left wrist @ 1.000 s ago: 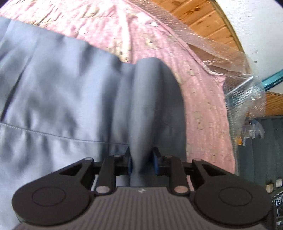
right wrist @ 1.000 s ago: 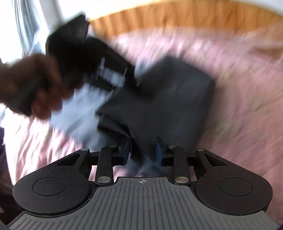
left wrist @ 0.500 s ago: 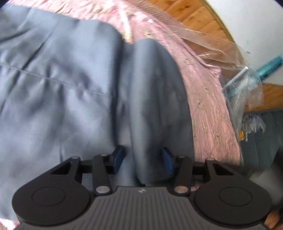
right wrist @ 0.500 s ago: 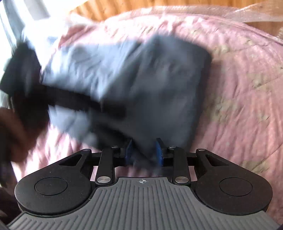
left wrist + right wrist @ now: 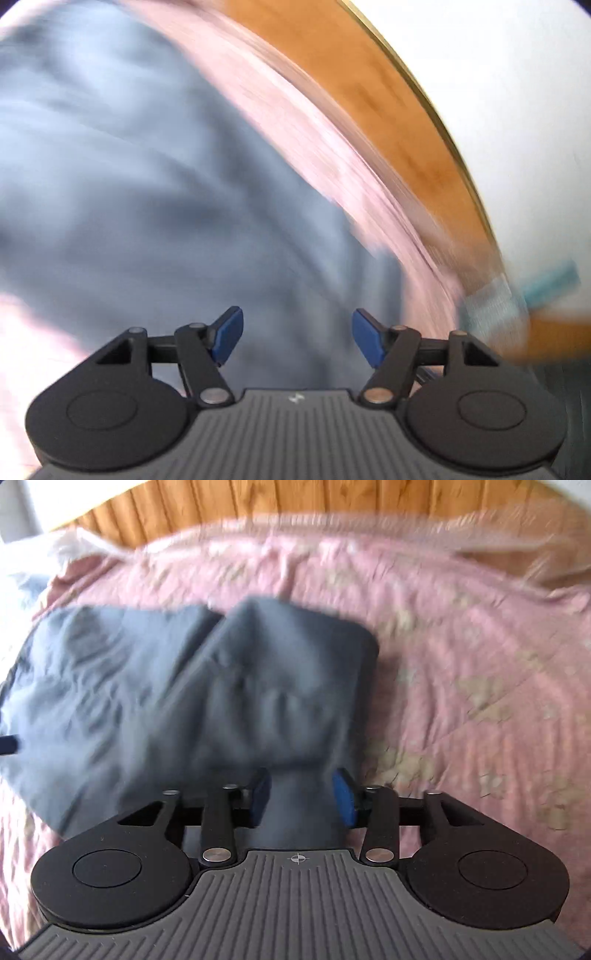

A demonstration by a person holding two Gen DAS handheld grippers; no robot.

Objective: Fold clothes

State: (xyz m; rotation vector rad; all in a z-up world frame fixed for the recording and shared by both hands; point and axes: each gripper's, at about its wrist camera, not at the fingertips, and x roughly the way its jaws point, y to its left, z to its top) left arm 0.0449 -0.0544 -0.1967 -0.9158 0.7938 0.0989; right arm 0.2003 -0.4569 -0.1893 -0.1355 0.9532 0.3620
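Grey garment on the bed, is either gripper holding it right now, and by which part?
Neither. Both have just been opening: left gripper clear, right gripper straddling the grey garment's near fold.

Each view looks forward and down along its own fingers, from just behind them. The left wrist view sits close over the grey cloth (image 5: 155, 206), heavily blurred, with the bed (image 5: 314, 147), a wood panel (image 5: 373, 92) and the wall (image 5: 517, 110) ahead and right of its fingers (image 5: 229, 334). The right wrist view is a little farther back; beyond its fingers (image 5: 260, 801) lie the cloth (image 5: 229, 686), the bed (image 5: 461, 657) and the panel (image 5: 295, 498). Both share these.
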